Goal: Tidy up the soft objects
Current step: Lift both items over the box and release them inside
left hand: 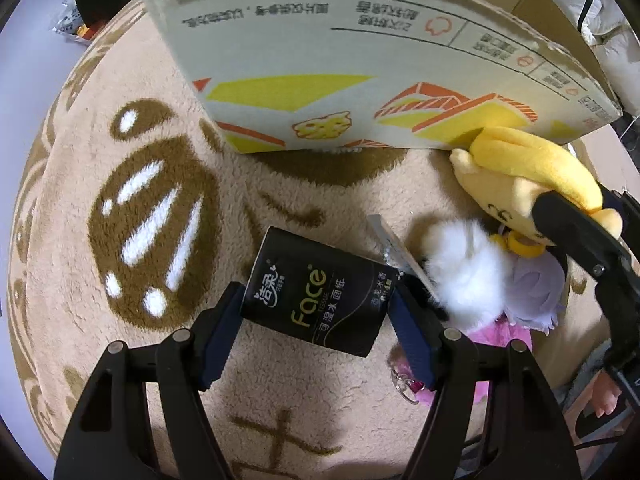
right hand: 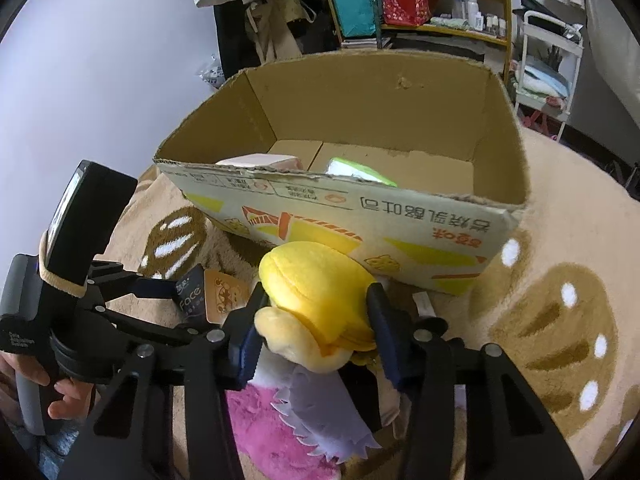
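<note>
A black tissue pack (left hand: 316, 280) printed "Face" lies on the beige rug (left hand: 120, 300). My left gripper (left hand: 316, 304) points down over it, with a blue pad against each short side of the pack. A yellow-headed plush doll (right hand: 316, 292) with a lilac and pink body lies in front of the cardboard box (right hand: 360, 196). My right gripper (right hand: 314, 316) has its pads pressed on both sides of the doll's head. In the left wrist view the doll (left hand: 532, 168) lies to the right, beside a white fluffy ball (left hand: 464, 272).
The open box (left hand: 360, 60) stands on the rug and holds a pink-white pack (right hand: 260, 160) and a green-white pack (right hand: 356, 170). Behind it are cluttered shelves (right hand: 440, 8) and bags. A hand (right hand: 68, 396) holds the left gripper's handle.
</note>
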The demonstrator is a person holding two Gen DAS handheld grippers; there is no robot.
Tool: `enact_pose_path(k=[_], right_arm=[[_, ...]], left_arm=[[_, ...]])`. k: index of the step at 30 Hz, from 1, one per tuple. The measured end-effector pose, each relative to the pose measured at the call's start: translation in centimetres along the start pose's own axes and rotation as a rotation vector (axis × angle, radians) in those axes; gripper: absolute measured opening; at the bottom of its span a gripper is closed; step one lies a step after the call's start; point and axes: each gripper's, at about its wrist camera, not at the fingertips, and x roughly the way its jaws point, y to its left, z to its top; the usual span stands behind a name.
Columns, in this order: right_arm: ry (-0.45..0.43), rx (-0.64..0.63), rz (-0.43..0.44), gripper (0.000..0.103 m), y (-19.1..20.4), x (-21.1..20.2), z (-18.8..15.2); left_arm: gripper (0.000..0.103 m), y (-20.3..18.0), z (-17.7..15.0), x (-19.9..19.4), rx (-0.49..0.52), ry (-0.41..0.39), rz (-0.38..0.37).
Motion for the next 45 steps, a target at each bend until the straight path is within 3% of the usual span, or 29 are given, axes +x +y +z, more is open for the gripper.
enact_pose_path(k=[6, 22, 27, 36, 45], right_arm=[[-0.051, 0.028, -0.006, 0.05, -0.7, -1.8, -0.1], [-0.209, 0.048, 0.013, 0.05, -0.6, -7.1, -0.4], [-0.255, 0.075, 0.019, 0.05, -1.4, -8.7, -0.3], [-0.354, 0.084, 0.02, 0.049, -1.4, -11.4, -0.1], [-0.411, 0.1, 0.059, 0.049, -1.7, -12.2, 1.1]], left_arm=[[0.071, 0.4, -0.6, -1.9, -0.023, -0.068, 0.021], [0.071, 1.1, -4.0, -9.7, -0.098, -0.389, 0.028], [0.071, 1.1, -4.8, -12.1, -0.119, -0.511, 0.034], [0.071, 1.4, -5.7, -16.5, -0.138, -0.8, 0.067], [0.071, 0.5, -4.2, -18.1, -0.086, -0.893, 0.087]])
